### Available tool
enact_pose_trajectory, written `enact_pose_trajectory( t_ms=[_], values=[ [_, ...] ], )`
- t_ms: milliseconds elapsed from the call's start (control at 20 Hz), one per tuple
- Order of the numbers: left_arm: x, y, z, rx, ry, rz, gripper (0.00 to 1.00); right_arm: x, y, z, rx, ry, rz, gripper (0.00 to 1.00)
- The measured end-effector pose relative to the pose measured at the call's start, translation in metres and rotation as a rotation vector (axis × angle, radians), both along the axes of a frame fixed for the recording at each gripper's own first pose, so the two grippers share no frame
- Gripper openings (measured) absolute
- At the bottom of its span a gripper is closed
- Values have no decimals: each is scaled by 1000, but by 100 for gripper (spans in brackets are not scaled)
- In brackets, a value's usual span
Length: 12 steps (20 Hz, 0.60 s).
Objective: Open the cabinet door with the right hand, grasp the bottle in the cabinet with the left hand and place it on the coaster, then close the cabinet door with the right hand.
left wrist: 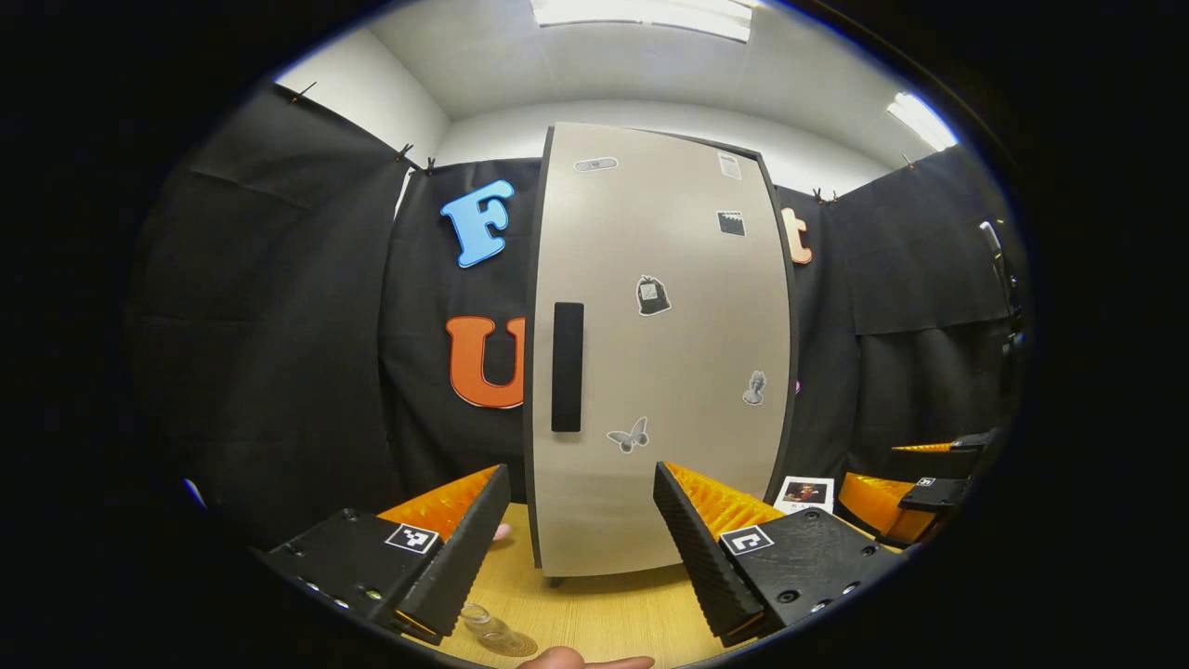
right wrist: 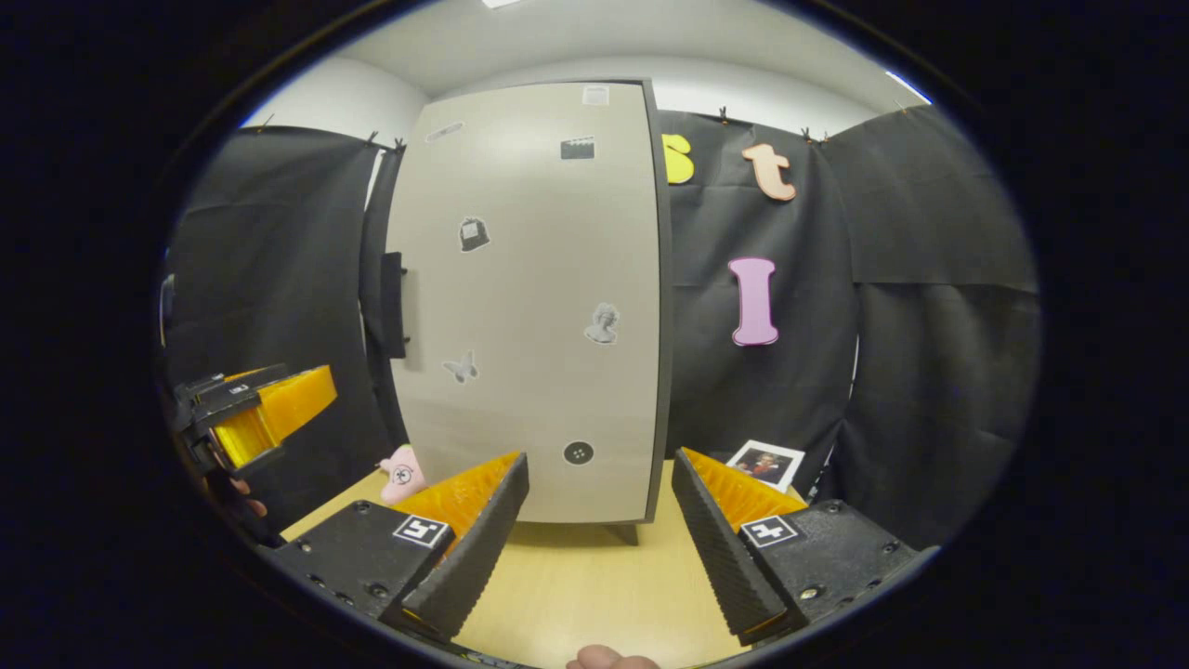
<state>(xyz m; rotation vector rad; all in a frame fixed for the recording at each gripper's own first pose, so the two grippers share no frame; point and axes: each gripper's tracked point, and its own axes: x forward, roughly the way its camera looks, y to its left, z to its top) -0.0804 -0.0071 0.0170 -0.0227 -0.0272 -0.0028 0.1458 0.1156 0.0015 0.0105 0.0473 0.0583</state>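
Note:
The beige cabinet door (left wrist: 669, 353) stands closed, its black vertical handle (left wrist: 568, 366) near the left edge. My left gripper (left wrist: 581, 474) is open in front of the door, a short way off, with nothing between its fingers. A round brownish coaster (left wrist: 514, 643) lies on the wooden table (left wrist: 594, 604) below the left finger, with something small and clear beside it. In the right gripper view the same door (right wrist: 529, 279) and handle (right wrist: 394, 305) face me, and my right gripper (right wrist: 602, 457) is open and apart from the door. The bottle is hidden.
A small photo card (left wrist: 804, 493) leans at the cabinet's right foot (right wrist: 765, 463). A pink soft toy (right wrist: 401, 474) sits left of the cabinet. The other gripper (right wrist: 251, 409) hovers at the left. Black cloth walls close in the booth.

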Motion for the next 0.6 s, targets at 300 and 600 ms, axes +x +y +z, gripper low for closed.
enact_pose_trajectory(
  t_ms=[300,600],
  values=[
    [1,2,1,-2,3,3,94,3,0,0,7,-1,-1,99],
    [3,1,3,12,-13,-11,94,7,-1,3,12,-12,-1,99]
  ],
)
